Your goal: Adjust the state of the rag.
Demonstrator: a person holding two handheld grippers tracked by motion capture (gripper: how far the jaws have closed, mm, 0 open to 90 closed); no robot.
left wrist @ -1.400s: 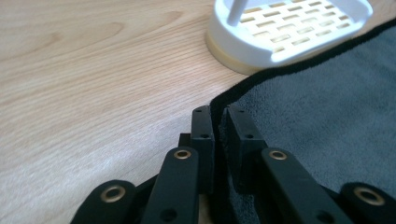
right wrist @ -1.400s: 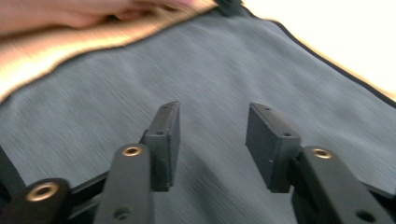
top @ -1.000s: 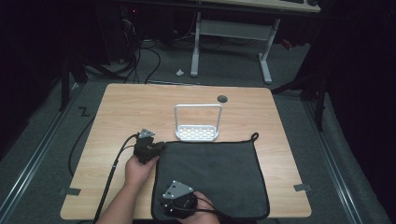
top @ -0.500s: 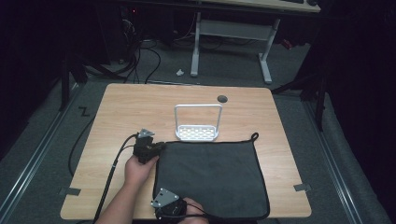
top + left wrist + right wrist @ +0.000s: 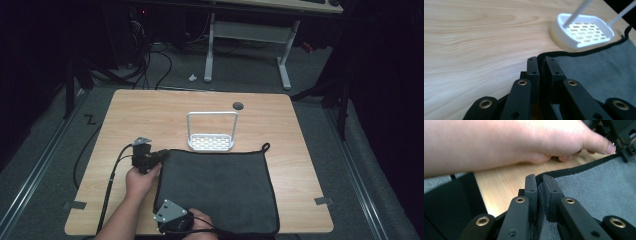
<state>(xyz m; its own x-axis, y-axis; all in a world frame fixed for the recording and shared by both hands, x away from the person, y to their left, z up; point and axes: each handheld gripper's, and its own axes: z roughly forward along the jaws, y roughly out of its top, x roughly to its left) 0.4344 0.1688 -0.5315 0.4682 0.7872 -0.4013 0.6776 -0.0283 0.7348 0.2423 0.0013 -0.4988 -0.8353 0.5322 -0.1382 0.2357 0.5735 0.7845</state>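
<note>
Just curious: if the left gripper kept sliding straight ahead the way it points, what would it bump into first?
Probably the white soap dish, though it sits slightly off that line. The left gripper is clamped on the grey cloth.

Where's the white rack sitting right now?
In the high view the white rack stands mid-table, just beyond the grey cloth's far edge. In the left gripper view it sits at upper right, beside the cloth's hem.
</note>
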